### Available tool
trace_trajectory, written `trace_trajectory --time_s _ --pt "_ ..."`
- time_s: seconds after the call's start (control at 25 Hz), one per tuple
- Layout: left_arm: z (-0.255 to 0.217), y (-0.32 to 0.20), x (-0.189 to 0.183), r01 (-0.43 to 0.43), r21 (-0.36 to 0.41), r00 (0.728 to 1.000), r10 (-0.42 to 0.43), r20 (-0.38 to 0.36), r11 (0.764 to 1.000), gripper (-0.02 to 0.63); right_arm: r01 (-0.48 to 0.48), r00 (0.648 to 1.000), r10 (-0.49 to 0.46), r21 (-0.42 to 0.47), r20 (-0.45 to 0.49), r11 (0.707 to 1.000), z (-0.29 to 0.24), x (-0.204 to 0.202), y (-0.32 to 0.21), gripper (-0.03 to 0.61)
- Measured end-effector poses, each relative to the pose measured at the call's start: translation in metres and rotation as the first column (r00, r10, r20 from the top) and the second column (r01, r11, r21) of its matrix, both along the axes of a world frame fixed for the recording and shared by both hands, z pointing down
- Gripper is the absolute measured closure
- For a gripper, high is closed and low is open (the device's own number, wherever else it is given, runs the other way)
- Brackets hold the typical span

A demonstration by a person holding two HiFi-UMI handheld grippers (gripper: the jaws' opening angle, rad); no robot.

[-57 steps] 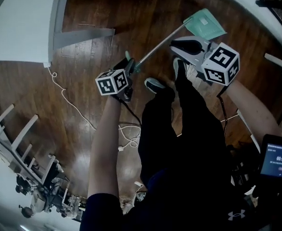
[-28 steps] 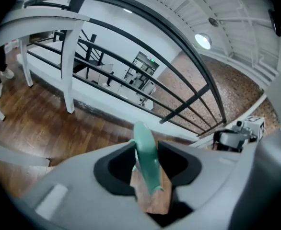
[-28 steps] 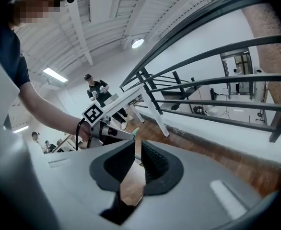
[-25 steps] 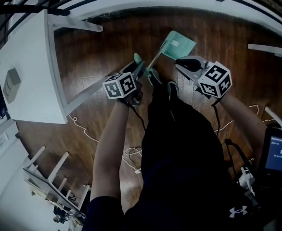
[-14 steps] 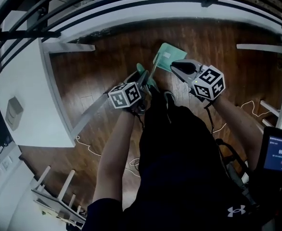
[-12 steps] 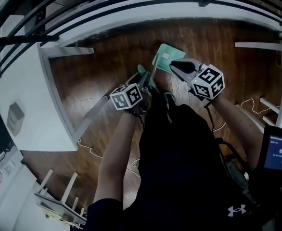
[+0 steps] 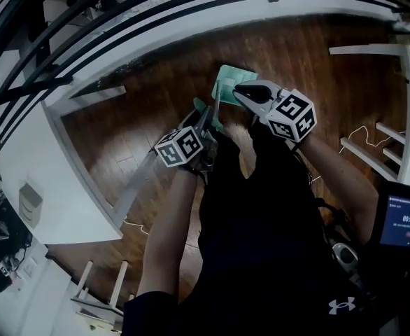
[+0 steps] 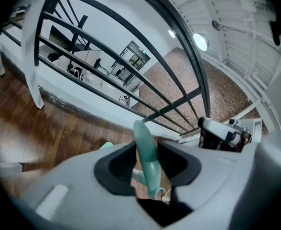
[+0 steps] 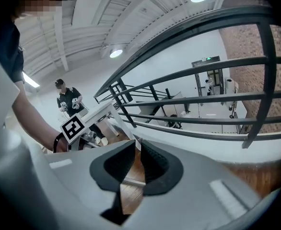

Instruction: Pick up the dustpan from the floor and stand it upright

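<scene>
- The dustpan (image 7: 229, 89) has swung closer to the railing (image 8: 191, 56) — left hand-held gripper (image 7: 203, 114) clenched on its handle, right hand-held gripper (image 7: 238, 89) closed, empty.
- Lower slowly — keep it straight.

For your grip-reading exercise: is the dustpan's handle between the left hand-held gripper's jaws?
Yes, the left hand-held gripper grips the teal dustpan handle between its jaws.

Dark wood plank floor (image 7: 149, 117). White table (image 7: 23, 166) at left. Black metal railing (image 7: 86, 19) along floor edge. Brick wall (image 8: 174, 80) beyond. Round ceiling lights (image 8: 200, 41) lit.
</scene>
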State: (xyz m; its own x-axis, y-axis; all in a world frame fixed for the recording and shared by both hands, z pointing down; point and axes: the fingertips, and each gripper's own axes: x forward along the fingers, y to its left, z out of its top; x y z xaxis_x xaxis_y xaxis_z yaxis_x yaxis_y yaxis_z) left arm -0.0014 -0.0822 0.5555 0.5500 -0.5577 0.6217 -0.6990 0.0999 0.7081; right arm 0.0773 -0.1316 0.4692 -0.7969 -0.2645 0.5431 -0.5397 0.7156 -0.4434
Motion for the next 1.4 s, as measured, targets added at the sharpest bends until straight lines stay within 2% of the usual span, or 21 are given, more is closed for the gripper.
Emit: trace_trajectory --time_s 0.2,0.32,0.44,0.56,0.72,1.04,1.4 --pt "0.001 -0.009 0.013 -0.023 -0.045 0.998 0.025 0.055 0.999 0.468 0.037 0.999 -0.036 -0.049 0.019 0.998 0.017 0.019 -0.011 0.538" --pt "0.003 -0.008 0.009 -0.004 -0.052 0.997 0.007 0.071 0.999 0.468 0.07 0.997 -0.07 -0.037 0.012 0.997 0.019 0.021 -0.02 0.538" --pt "0.004 -0.009 0.009 0.016 -0.06 0.998 -0.012 0.068 0.998 0.468 0.058 0.998 -0.058 -0.032 0.019 0.998 0.017 0.027 -0.034 0.541" --pt "0.008 -0.014 0.003 0.017 -0.073 0.994 -0.009 0.105 0.997 0.468 0.029 1.0 -0.029 -0.031 0.01 0.999 0.02 0.036 -0.045 0.541" --pt "0.004 -0.026 0.019 0.004 -0.076 0.998 0.001 0.065 0.997 0.467 0.02 1.0 -0.02 -0.039 0.015 0.999 0.016 0.047 -0.053 0.541" --pt "0.001 -0.053 0.049 0.022 -0.088 0.997 -0.015 0.075 0.996 0.467 0.044 0.999 -0.042 -0.054 0.033 0.998 0.011 0.067 -0.059 0.541" --pt "0.008 -0.079 0.049 0.016 -0.095 0.997 -0.01 0.072 0.995 0.468 0.037 0.999 -0.036 -0.043 0.024 0.998 0.016 0.066 -0.076 0.543"
